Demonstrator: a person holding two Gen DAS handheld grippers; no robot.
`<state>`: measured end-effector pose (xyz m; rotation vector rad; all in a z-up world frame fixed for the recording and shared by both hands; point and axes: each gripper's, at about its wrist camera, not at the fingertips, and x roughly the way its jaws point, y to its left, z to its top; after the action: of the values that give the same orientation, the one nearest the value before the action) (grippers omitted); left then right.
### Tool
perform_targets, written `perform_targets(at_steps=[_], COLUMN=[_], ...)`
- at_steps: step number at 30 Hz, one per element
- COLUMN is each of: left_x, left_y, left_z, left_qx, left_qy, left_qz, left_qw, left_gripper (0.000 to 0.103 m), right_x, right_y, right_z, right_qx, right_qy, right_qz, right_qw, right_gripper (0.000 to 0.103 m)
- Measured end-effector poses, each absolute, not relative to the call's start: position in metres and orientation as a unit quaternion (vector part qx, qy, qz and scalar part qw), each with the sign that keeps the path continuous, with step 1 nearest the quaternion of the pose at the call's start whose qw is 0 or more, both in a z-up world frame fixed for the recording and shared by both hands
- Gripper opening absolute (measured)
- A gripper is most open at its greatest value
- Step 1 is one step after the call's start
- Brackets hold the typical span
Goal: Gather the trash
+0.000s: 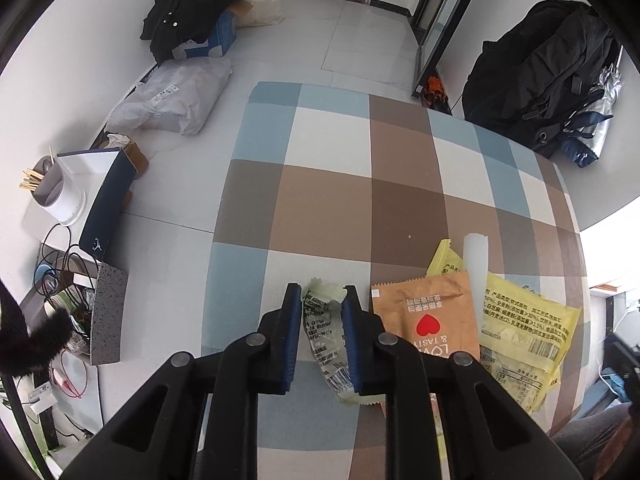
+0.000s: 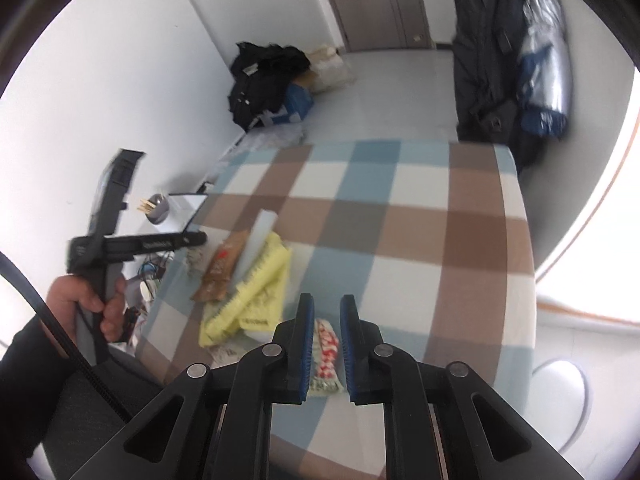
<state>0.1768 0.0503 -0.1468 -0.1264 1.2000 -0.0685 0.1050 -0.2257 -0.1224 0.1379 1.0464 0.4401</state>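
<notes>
On the checked table (image 1: 332, 184), the left gripper (image 1: 322, 294) has its jaws spread around a crumpled clear wrapper (image 1: 324, 332), not pinching it. Beside it lie a brown packet (image 1: 430, 316) and yellow packets (image 1: 524, 328). The right gripper (image 2: 327, 304) stands open over a red-and-white wrapper (image 2: 327, 354).

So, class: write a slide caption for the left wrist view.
Left gripper open around a crumpled wrapper on the checked tablecloth.
</notes>
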Motion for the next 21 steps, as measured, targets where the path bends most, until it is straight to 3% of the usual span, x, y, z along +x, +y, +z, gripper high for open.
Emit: perform_targets(at_steps=[6,15,17,18,21], left_x=[0.172,0.167,0.166,0.165,0.163], left_y=[0.056,0.069,0.073,0.075,0.078], left_z=[-0.139,-0.124,-0.119,-0.116,-0.111], left_qx=[-0.075,-0.099,-0.099,-0.100,-0.109], left_qy=[0.551,0.524,0.512,0.507,0.497], left_qz=[-0.043,-0.053,-0.045,-0.042,-0.045], left_qw=[0.830,0.844,0.852,0.855,0.860], left_gripper=[0.015,0.015,0.015,0.015,0.015], right_x=[0.110,0.106,0.103,0.101,0.097], right_y=[-0.218,-0.186,-0.184,-0.183,-0.185], right_z=[-0.154,-0.181,-0.180,-0.180,-0.179], right_qx=[0.074,-0.013,-0.024,-0.029,-0.026], right_qy=[0.542,0.560,0.557,0.555,0.554], right_qz=[0.212,0.205,0.207,0.206,0.208], right_qw=[0.810,0.803,0.804,0.805,0.806], right_gripper=[0.030,0.031,0.026,0.014,0.012])
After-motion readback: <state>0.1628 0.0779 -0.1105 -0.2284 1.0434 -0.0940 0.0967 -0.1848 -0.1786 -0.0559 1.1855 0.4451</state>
